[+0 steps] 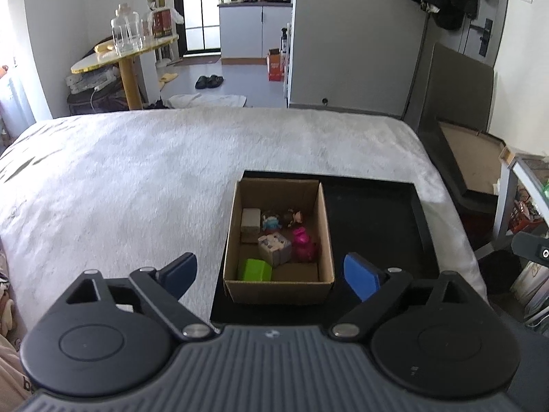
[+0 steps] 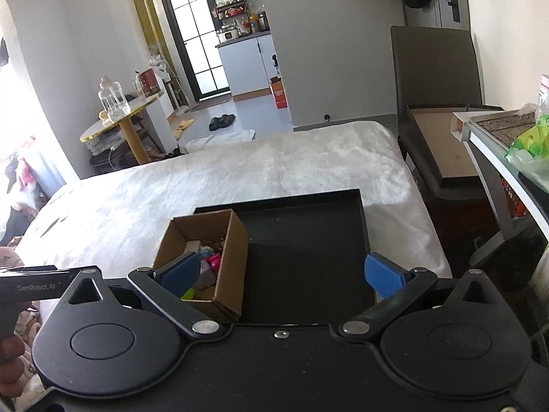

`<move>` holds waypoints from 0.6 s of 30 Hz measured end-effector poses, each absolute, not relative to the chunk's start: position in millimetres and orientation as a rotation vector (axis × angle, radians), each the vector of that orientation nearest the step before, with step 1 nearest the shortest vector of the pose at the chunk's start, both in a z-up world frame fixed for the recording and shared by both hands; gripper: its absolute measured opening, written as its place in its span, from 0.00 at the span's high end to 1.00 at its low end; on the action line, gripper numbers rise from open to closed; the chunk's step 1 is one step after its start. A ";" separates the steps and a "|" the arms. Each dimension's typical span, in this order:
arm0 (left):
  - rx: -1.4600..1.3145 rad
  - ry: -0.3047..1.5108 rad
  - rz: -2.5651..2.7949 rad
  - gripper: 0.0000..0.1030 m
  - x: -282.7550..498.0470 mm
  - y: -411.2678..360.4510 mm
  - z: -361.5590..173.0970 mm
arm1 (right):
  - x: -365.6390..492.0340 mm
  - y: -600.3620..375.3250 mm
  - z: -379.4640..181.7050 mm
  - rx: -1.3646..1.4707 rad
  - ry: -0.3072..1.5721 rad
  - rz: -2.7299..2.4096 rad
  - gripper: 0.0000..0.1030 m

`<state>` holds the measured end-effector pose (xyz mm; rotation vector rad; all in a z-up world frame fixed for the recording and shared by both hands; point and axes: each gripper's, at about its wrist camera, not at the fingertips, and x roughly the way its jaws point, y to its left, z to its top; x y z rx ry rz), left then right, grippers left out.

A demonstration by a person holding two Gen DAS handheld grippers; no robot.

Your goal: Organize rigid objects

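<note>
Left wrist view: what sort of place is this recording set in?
Likely a small studio flat: a bed under a white fuzzy blanket serves as worktop, a kitchen counter with appliances shows beyond, and slippers lie on the floor.

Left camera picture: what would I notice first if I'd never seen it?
Probably the cardboard box of small toys, sitting in the left part of a black tray on the white fluffy blanket. A bright pink toy and a green block stand out inside. In front, the left tongs are wide open, holding nothing.

tray (image 1: 377, 213) right half: bare | cardboard box (image 1: 278, 285): fills left half, open top, toys inside
</note>
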<state>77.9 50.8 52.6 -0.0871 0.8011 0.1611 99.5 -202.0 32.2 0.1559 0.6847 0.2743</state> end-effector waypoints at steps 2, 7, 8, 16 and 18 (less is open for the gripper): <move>-0.090 0.790 0.155 0.10 74.8 51.0 58.8 | 95.4 -202.8 37.7 0.161 0.676 0.273 0.00; -0.071 0.762 0.148 0.09 63.4 47.5 71.9 | 84.4 -204.3 48.9 0.176 0.656 0.266 0.00; -0.072 0.758 0.143 0.09 60.0 47.5 74.1 | 82.3 -204.9 49.7 0.178 0.657 0.266 0.00; -0.081 0.745 0.141 0.07 48.9 50.6 78.8 | 73.6 -204.9 49.5 0.188 0.663 0.238 0.00; -0.083 0.741 0.142 0.07 45.9 50.0 79.7 | 70.7 -205.2 52.1 0.198 0.651 0.243 0.00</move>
